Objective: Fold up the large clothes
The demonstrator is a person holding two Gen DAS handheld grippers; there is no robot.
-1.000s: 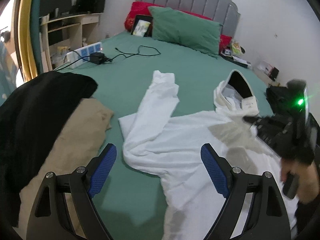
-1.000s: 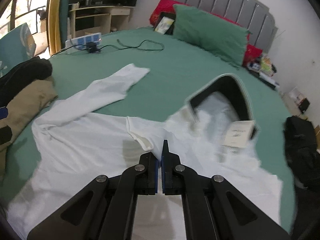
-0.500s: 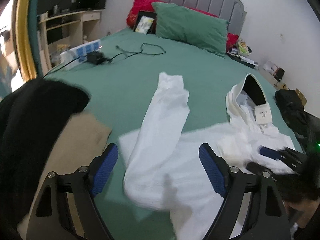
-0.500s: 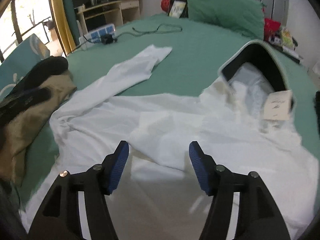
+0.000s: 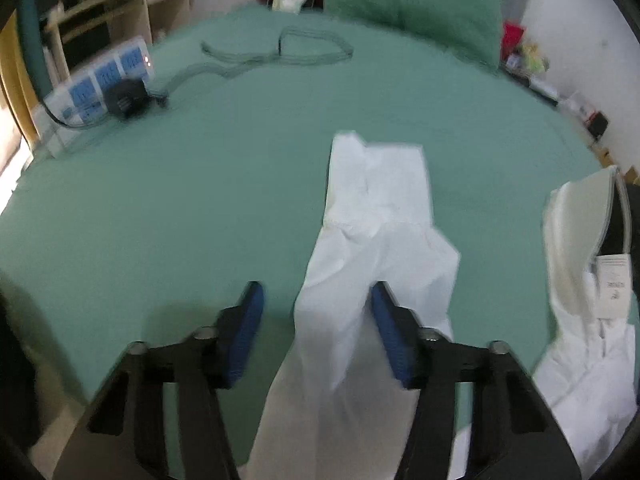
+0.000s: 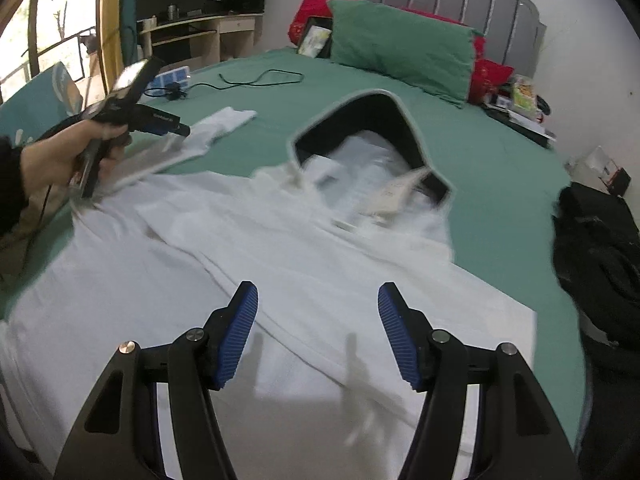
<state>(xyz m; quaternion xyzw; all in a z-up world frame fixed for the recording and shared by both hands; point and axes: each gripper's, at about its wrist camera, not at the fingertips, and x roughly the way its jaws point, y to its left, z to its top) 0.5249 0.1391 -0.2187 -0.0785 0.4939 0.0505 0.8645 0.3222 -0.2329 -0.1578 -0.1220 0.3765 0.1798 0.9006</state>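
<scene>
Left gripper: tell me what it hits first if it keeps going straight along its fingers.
Most likely the white sleeve. The left gripper points down at it with its jaws closing, and the fabric already lies between the blue pads. The green bedsheet lies directly beneath. Depth is blurred, so contact is uncertain.

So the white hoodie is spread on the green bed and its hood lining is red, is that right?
Not quite. The white hoodie is spread on the green bed, but its hood lining is black, not red. The right wrist view shows the dark inside of the open hood clearly; the red you may have noticed is the pillow by the headboard.
</scene>
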